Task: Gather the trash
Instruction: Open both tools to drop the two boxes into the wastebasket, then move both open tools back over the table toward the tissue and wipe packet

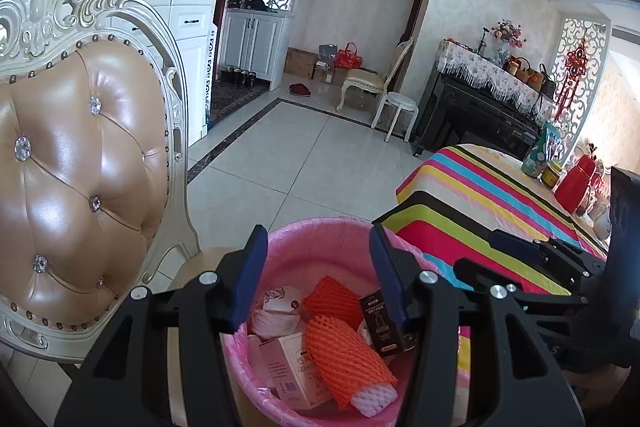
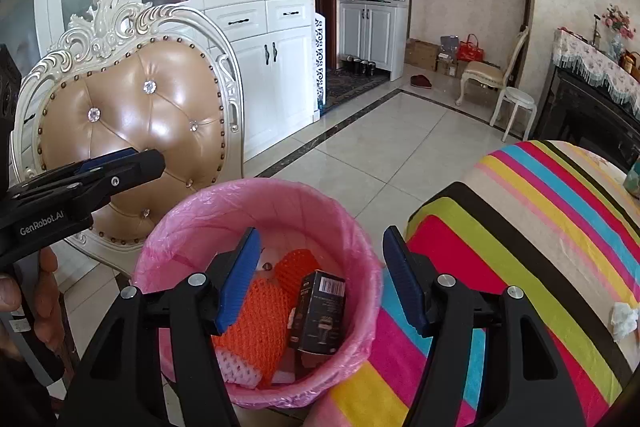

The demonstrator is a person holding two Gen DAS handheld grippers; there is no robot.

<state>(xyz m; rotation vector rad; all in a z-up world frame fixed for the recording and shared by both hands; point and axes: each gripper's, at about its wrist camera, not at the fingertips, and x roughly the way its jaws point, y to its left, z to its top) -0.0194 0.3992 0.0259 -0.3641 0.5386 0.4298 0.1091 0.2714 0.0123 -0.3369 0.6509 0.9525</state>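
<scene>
A bin with a pink liner [image 1: 320, 239] [image 2: 256, 203] stands between a chair and a striped table. Inside lie orange foam nets [image 1: 344, 351] [image 2: 260, 315], a dark small box [image 1: 382, 323] [image 2: 320, 311], a pink-white carton [image 1: 292, 371] and white paper [image 1: 276, 311]. My left gripper [image 1: 320, 275] hangs open and empty over the bin. My right gripper [image 2: 320, 279] is open and empty over the bin's right side; it also shows in the left wrist view [image 1: 516, 247]. A crumpled white tissue [image 2: 624, 319] lies on the table.
A tufted tan chair [image 1: 76, 171] [image 2: 132, 123] stands left of the bin. The striped tablecloth table [image 1: 480, 195] [image 2: 540, 227] is right, carrying a red jug [image 1: 576, 179], a jar [image 1: 554, 173] and a bag [image 1: 540, 151]. Tiled floor [image 1: 304, 147], a stool [image 1: 396, 107] and a piano [image 1: 480, 115] lie beyond.
</scene>
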